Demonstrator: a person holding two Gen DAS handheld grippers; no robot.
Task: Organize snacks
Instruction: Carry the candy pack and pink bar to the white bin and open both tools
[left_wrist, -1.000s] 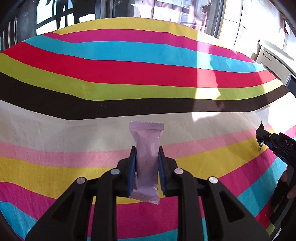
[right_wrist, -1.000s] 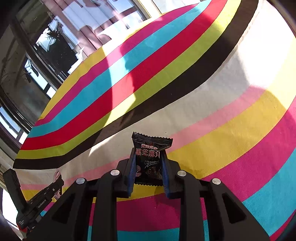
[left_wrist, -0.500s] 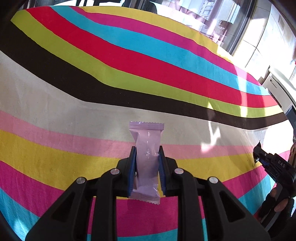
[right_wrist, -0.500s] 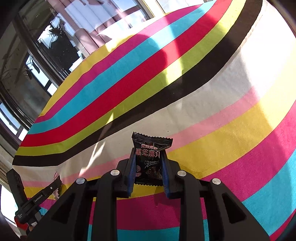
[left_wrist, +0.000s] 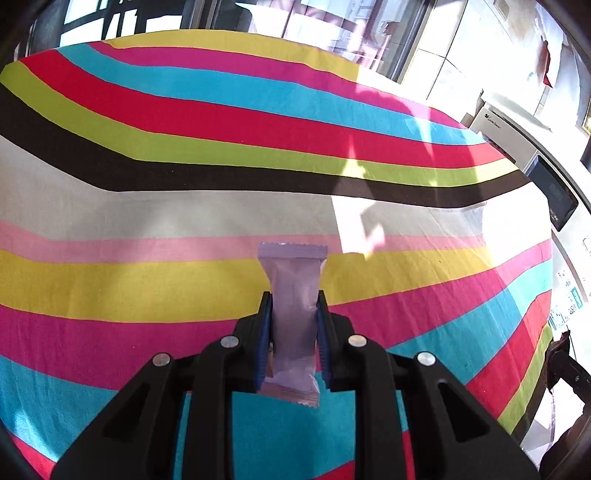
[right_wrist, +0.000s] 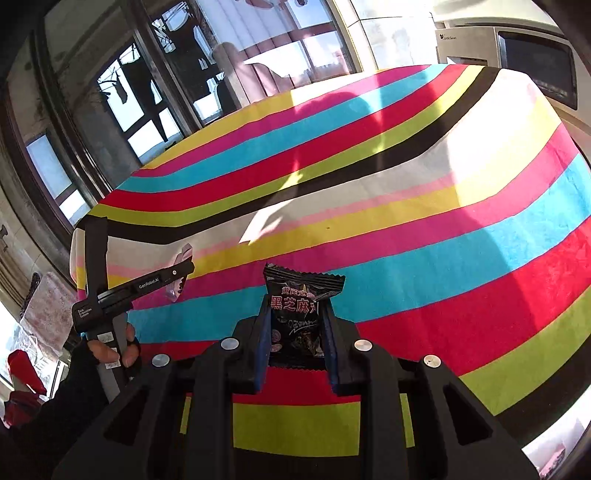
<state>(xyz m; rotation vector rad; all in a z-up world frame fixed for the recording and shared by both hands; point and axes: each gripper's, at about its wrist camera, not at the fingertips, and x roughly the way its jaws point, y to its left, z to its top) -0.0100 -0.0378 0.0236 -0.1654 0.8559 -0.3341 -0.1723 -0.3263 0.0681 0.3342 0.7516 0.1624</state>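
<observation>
My left gripper (left_wrist: 293, 301) is shut on a pale purple snack packet (left_wrist: 293, 325) that stands upright between its blue pads, above the striped tablecloth (left_wrist: 184, 280). My right gripper (right_wrist: 295, 314) is shut on a black snack packet (right_wrist: 295, 314) with white characters on it, held over the near edge of the cloth. In the right wrist view the left gripper (right_wrist: 177, 273) shows from the side at the left, with the purple packet (right_wrist: 183, 258) in its tip and a gloved hand (right_wrist: 107, 354) on its handle.
The table's striped cloth (right_wrist: 369, 206) fills both views. A white appliance with a dark screen (left_wrist: 517, 147) stands beyond the table's right end. Windows (right_wrist: 110, 110) run along the far side. A red and white object (right_wrist: 26, 369) lies low at the left.
The right gripper has pulled back and up from the table with its black packet, so the whole cloth shows. The left gripper has swung sideways with the purple packet. Both grips are unchanged.
</observation>
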